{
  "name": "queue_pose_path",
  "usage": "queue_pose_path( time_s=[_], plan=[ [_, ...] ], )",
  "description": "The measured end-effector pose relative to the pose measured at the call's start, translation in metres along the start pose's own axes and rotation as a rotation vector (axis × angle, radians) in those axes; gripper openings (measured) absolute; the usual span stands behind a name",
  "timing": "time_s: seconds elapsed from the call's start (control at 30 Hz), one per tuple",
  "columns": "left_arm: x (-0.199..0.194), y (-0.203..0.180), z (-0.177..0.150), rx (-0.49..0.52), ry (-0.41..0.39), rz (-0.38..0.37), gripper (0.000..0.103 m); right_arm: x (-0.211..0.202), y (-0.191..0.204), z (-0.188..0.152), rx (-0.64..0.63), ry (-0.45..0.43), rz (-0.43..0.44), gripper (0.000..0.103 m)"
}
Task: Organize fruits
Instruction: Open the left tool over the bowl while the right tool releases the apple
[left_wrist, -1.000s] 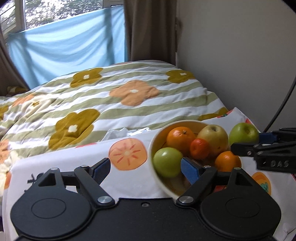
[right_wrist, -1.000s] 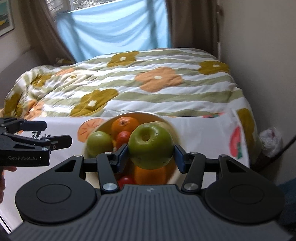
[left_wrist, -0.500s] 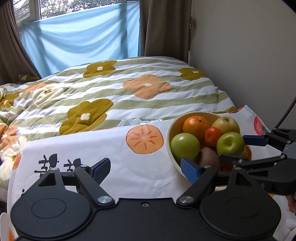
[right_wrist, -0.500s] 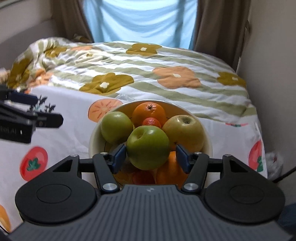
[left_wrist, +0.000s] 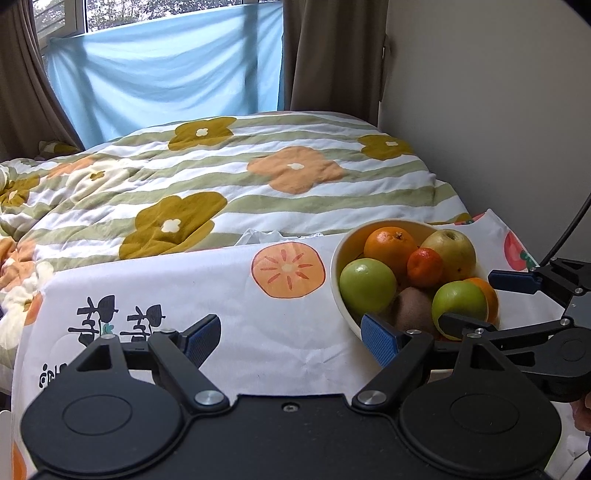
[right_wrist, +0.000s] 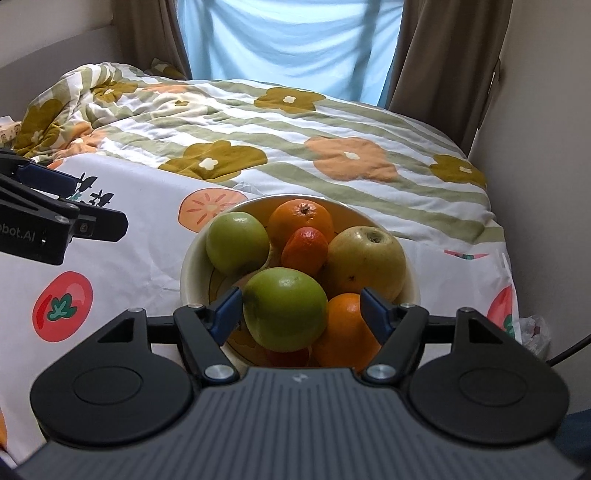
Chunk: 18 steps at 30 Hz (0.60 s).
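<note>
Hovering over the bowl, the right gripper has its jaws spread; a green apple lies between them, left pad touching or just beside its skin, right pad apart from it. This apple rests on the fruit pile beside an orange. Further back in the bowl: a second green apple, a tangerine, a yellow apple, another orange. Left gripper wide open, empty, above the printed cloth, left of the bowl.
</note>
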<state>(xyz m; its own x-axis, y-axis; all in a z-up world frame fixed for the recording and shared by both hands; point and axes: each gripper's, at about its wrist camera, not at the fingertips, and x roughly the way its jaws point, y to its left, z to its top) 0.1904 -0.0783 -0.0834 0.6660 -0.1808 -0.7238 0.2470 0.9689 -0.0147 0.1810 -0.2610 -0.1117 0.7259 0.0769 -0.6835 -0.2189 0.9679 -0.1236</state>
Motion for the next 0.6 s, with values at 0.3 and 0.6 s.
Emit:
queue_pose_path(
  time_s=[0.3, 0.6],
  plan=[
    [-0.005, -0.005, -0.003, 0.002, -0.007, -0.002, 0.087, -0.007, 0.000, -0.002, 0.003, -0.006, -0.002, 0.085],
    [-0.026, -0.005, -0.005, -0.026, -0.038, 0.007, 0.086, -0.032, -0.009, -0.001, 0.058, -0.030, 0.016, 0.085]
  ],
)
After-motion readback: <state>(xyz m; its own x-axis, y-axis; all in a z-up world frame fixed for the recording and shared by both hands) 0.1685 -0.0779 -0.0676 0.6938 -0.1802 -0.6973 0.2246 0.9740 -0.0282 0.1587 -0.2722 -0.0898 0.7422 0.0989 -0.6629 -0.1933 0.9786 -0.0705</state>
